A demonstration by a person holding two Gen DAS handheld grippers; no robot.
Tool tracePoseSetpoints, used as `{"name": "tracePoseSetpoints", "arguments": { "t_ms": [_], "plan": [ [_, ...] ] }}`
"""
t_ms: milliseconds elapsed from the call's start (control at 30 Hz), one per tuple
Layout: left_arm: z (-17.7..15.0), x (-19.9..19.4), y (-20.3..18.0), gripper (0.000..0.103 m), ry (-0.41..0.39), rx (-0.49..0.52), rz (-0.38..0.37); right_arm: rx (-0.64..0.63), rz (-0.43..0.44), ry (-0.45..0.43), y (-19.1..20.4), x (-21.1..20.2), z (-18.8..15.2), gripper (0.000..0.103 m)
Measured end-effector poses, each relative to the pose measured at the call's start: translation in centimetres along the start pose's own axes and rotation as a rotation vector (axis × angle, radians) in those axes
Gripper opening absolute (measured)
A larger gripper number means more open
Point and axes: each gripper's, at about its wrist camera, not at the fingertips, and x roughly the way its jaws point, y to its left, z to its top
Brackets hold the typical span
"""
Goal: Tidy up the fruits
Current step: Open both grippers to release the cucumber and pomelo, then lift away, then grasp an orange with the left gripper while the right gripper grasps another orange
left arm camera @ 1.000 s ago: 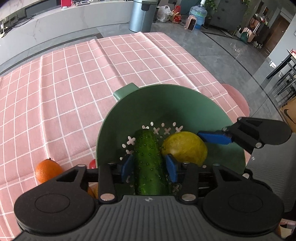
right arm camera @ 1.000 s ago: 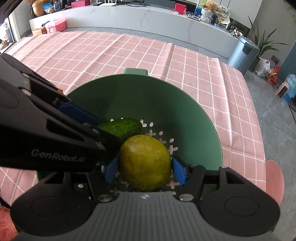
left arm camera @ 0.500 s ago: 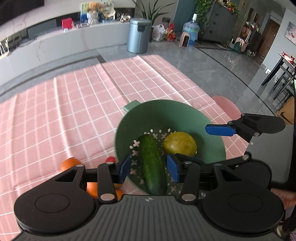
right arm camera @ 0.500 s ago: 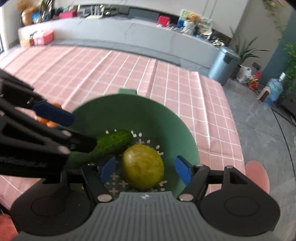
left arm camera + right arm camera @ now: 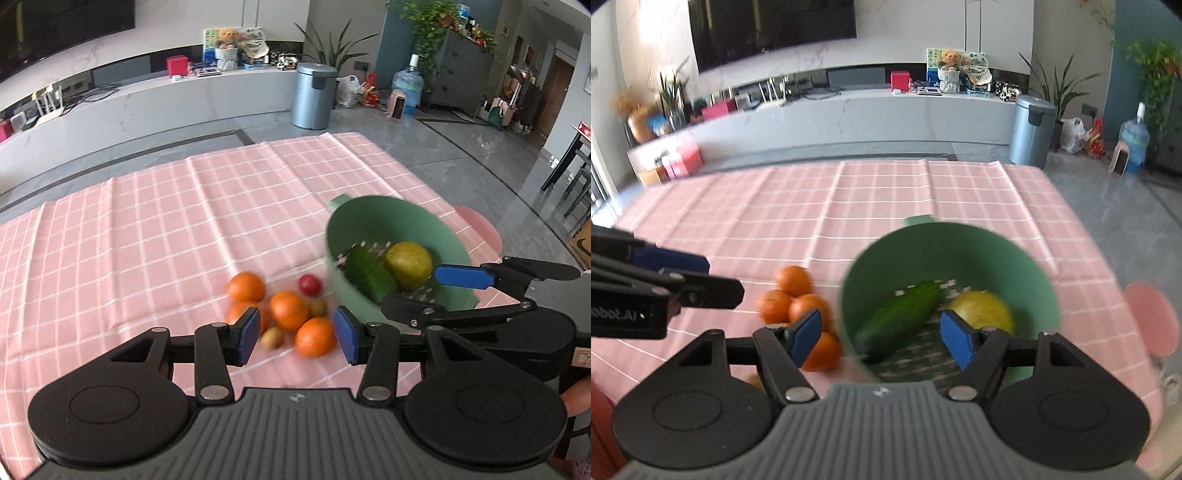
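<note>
A green colander [image 5: 391, 206] stands on the pink checked cloth, with a dark cucumber [image 5: 369, 273] and a yellow-green round fruit [image 5: 408, 264] inside it. Left of it lie several oranges [image 5: 288, 310], a small red fruit [image 5: 309, 284] and small brownish fruits [image 5: 272, 336]. My left gripper [image 5: 295, 336] hovers open above that pile and grips nothing. My right gripper [image 5: 881, 336] hangs open over the colander [image 5: 960, 236], above the cucumber [image 5: 901, 321] and the yellow fruit [image 5: 982, 310], touching neither. Its fingers [image 5: 461, 277] show at the colander's right.
A round pink pad [image 5: 1148, 314] lies at the table's right edge, beyond the colander. The cloth [image 5: 166, 229] stretches bare to the far and left sides. A grey bin [image 5: 314, 96] and a long white counter stand on the floor behind the table.
Both grippers drew back and up from the colander, leaving the cucumber and the yellow fruit inside. The right jaws widened. The left view swung over to the oranges.
</note>
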Motion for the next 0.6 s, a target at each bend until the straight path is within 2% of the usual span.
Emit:
{"name": "tracePoseSetpoints", "arguments": {
  "t_ms": [133,367,600],
  "plan": [
    [-1.6,-0.5,1.4,0.054,-0.007,-0.006,0.020,0.028,0.029,-0.010,1.8,-0.3,-1.5,0.068],
    [-3.9,-0.2,3.3,0.054,-0.014,-0.031,0.006,-0.006,0.006,-0.060,4.5,-0.6,-3.8,0.067],
    [-5.6,0.8,5.2,0.054,-0.005,-0.075,-0.013,-0.034,0.010,-0.025,6.0,1.0,-5.1,0.055]
  ]
}}
